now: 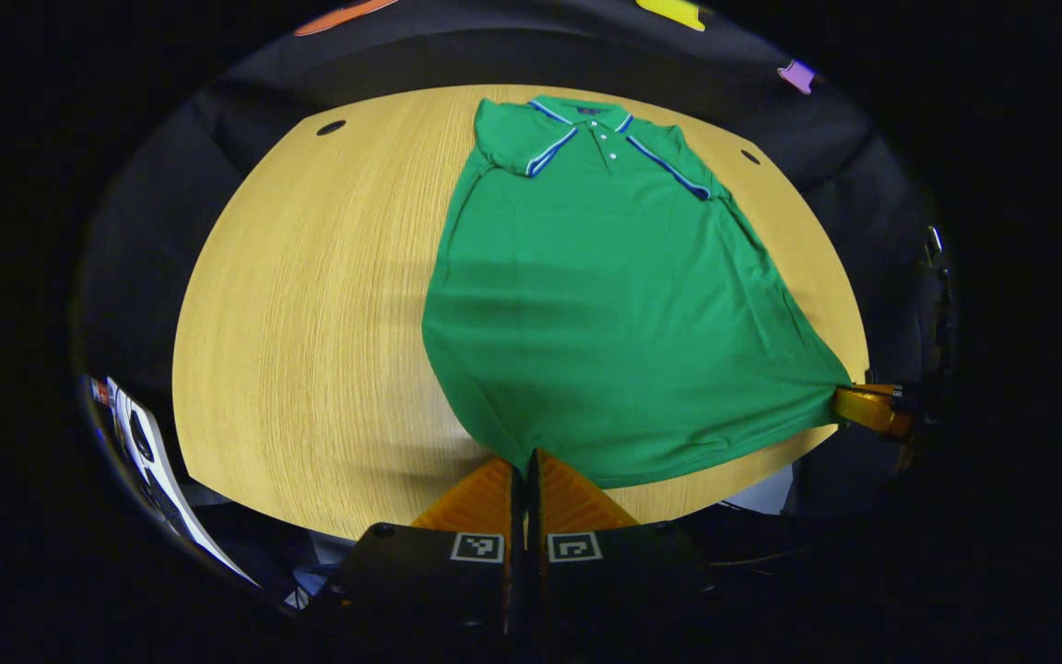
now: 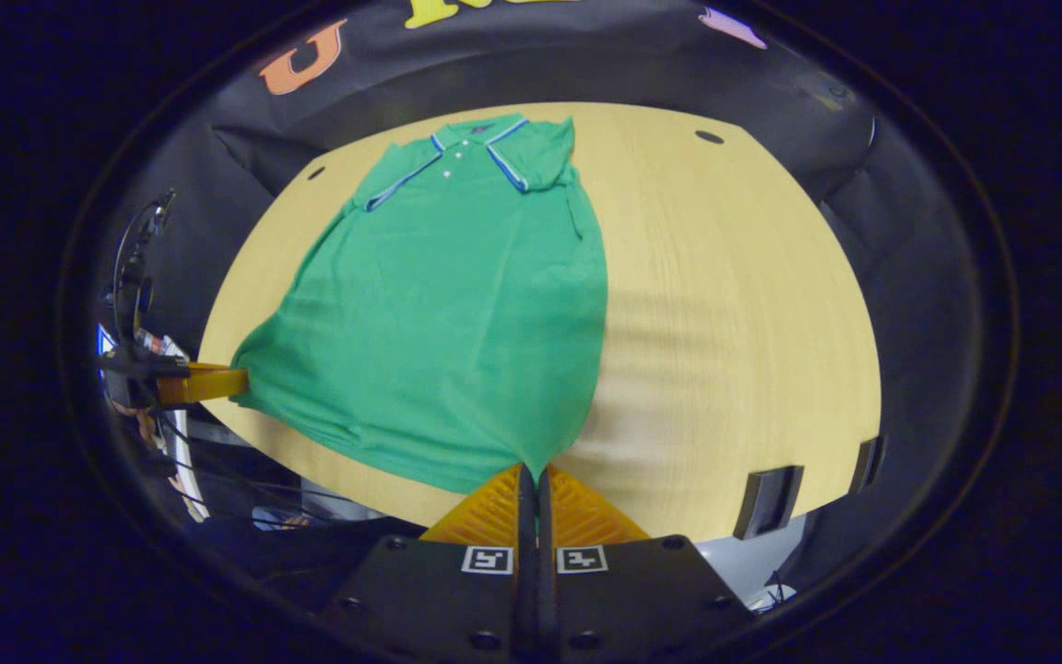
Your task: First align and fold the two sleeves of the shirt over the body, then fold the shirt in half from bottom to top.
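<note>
A green polo shirt lies on the wooden table, collar at the far side and both sleeves folded over the body. In the left gripper view my left gripper is shut on the shirt's bottom-left hem corner, lifted a little off the table. In the right gripper view my right gripper is shut on the other bottom corner of the shirt. Each view shows the other gripper at the opposite corner: the right gripper and the left gripper. The hem is stretched between them.
The table has bare wood beside the shirt and small round holes near its far corners. Dark brackets sit on the near edge in the right gripper view. Papers lie below the table edge.
</note>
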The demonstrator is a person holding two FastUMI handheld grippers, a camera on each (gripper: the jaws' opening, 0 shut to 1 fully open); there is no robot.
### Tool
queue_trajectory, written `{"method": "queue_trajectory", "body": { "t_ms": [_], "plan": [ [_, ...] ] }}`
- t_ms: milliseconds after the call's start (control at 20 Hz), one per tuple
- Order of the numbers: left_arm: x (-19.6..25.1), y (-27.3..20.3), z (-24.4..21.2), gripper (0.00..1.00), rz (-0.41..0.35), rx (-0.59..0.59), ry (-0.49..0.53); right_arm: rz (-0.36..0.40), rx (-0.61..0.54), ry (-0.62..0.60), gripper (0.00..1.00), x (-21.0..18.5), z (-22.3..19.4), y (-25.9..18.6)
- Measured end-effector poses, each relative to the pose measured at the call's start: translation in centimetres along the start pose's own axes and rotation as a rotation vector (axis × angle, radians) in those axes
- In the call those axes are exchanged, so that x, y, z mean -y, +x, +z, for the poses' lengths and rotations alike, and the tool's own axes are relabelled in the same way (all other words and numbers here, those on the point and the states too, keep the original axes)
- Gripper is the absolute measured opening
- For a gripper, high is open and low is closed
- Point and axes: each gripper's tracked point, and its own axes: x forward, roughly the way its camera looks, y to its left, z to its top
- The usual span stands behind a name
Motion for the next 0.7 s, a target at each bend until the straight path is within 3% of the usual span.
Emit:
{"method": "queue_trajectory", "body": {
  "t_ms": [400, 700],
  "plan": [
    [-1.4, -4.3, 11.2, 0.03, 0.035, 0.228, -0.025, 0.049, 0.242, 0.072, 0.02, 0.0, 12.0, -5.7],
    [-1.6, -4.1, 19.9, 0.04, 0.037, 0.340, -0.018, 0.030, 0.344, 0.050, 0.02, 0.8, 19.0, -5.6]
  ]
}}
